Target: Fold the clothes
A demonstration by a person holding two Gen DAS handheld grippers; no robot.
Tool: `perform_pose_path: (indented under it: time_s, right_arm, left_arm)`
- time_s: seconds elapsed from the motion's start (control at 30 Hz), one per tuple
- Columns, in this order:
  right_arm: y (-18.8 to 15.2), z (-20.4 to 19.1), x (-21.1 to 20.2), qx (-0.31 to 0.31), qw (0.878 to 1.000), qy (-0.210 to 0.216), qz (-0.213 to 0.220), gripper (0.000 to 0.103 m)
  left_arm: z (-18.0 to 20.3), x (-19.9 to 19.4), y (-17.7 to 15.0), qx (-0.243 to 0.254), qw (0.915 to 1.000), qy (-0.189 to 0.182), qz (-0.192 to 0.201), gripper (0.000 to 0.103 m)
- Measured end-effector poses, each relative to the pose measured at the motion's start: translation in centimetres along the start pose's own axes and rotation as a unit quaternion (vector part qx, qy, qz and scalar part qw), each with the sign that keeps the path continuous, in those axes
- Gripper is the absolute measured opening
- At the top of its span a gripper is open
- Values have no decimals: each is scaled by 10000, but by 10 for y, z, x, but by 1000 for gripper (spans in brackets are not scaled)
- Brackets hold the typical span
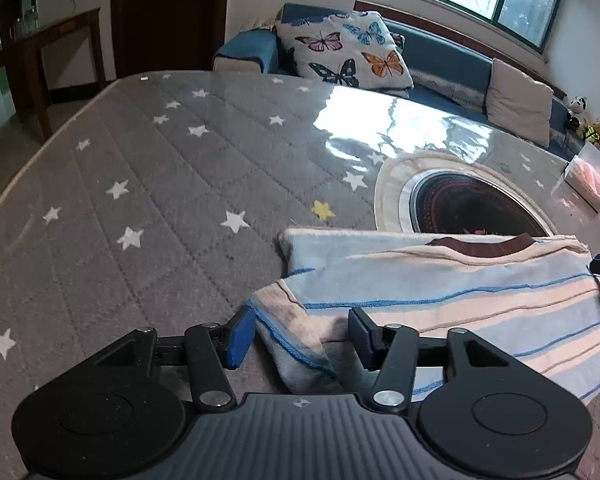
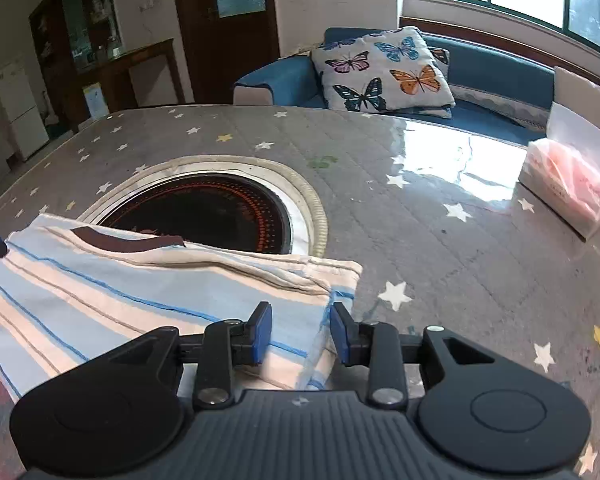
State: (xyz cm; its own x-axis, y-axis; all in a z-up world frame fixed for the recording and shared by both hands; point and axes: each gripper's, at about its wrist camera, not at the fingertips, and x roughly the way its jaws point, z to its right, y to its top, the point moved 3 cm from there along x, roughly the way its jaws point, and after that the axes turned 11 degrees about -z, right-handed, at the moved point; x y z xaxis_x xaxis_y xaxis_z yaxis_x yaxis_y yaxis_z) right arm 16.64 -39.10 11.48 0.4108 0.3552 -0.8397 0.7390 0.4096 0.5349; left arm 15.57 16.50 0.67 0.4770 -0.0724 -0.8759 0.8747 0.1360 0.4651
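Grey star-print table (image 1: 148,184) under glossy clear cover, round black burner (image 2: 204,212) sunk in middle. Folded striped shirt (image 1: 440,292) lies flat on near side, brown collar toward burner. Clear bag of pink stuff (image 2: 572,184) on far right edge, well apart from shirt. Blue sofa with butterfly pillow (image 1: 344,50) behind table. Left tool (image 1: 302,334) angled down at shirt's left corner, blue pads apart, cloth fold between them but not pinched. Right tool (image 2: 300,334) same deal at right corner, narrower gap, pads off fabric.
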Motion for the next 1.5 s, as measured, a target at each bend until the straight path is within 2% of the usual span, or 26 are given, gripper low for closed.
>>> perform_pose_path:
  time_s: [0.07, 0.1, 0.17, 0.2, 0.27, 0.3, 0.4, 0.5, 0.57, 0.7, 0.77, 0.8, 0.9, 0.97, 1.03, 1.07, 1.17, 1.2, 1.27, 1.33, 1.43, 1.5]
  right_arm:
    - [-1, 1, -1, 72, 10000, -34, 10, 32]
    - [-1, 0, -2, 75, 10000, -10, 31, 32]
    - [0, -2, -3, 40, 10000, 8, 54, 33]
    - [0, -3, -2, 19, 10000, -15, 65, 33]
    - [0, -2, 0, 89, 9999, 14, 61, 33]
    - [-1, -1, 2, 150, 9999, 30, 50, 33]
    - [-3, 4, 6, 308, 9995, 49, 59, 33]
    - [-3, 7, 8, 429, 9990, 88, 80, 33]
    - [-1, 7, 8, 455, 9988, 106, 119, 33]
    - [4, 4, 15, 473, 9986, 202, 89, 32]
    - [6, 3, 19, 509, 9984, 234, 66, 19]
    - [7, 1, 19, 510, 9985, 194, 106, 8]
    - [14, -3, 4, 470, 9977, 186, 454, 5]
    - [20, -4, -10, 495, 9955, 201, 785, 5]
    - [24, -2, -10, 541, 9943, 156, 902, 5]
    - [25, 0, -3, 579, 9945, 83, 870, 5]
    - [22, 7, 27, 748, 9959, 19, 512, 5]
    - [21, 9, 35, 808, 9959, 19, 408, 5]
    - [17, 9, 39, 814, 9959, -11, 391, 7]
    - [19, 8, 35, 749, 9964, -96, 394, 14]
    - [22, -4, 24, 478, 9973, -377, 404, 16]
    - [28, -15, 14, 274, 9980, -345, 459, 17]
  left_arm:
    - [1, 1, -1, 25, 10000, -19, -22, 53]
    - [2, 2, -1, 40, 10000, -39, -32, 47]
    - [3, 3, 0, 55, 10000, -44, -61, 44]
    - [2, 3, 0, 42, 10000, -27, -60, 36]
    - [0, 3, 1, -40, 10000, -1, -36, 27]
    - [-2, 3, 1, -80, 10000, -9, -15, 18]
    - [-4, -1, 2, -135, 9999, -25, 79, 7]
    - [1, -14, 2, -65, 9993, -58, 375, 5]
    - [6, -30, 3, 33, 9971, -233, 726, 5]
    - [15, -61, 6, 253, 9850, -932, 1431, 5]
    - [16, -67, 10, 251, 9801, -1190, 1569, 4]
    - [16, -67, 11, 224, 9781, -1300, 1613, 4]
    - [5, -69, 16, -36, 9665, -1800, 1829, 4]
    - [-5, -67, 20, -172, 9589, -1972, 2033, 4]
    - [-13, -54, 25, -314, 9621, -1874, 1957, 4]
    - [-16, -42, 30, -405, 9667, -1792, 1781, 4]
    - [-23, -7, 34, -487, 9797, -1461, 1281, 4]
    - [-25, 1, 34, -514, 9812, -1439, 1179, 4]
    - [-29, 8, 32, -566, 9831, -1361, 1086, 4]
    - [-34, 13, 31, -654, 9834, -1364, 997, 4]
    - [-37, 12, 29, -705, 9828, -1407, 966, 5]
    - [-40, 10, 29, -775, 9812, -1463, 986, 5]
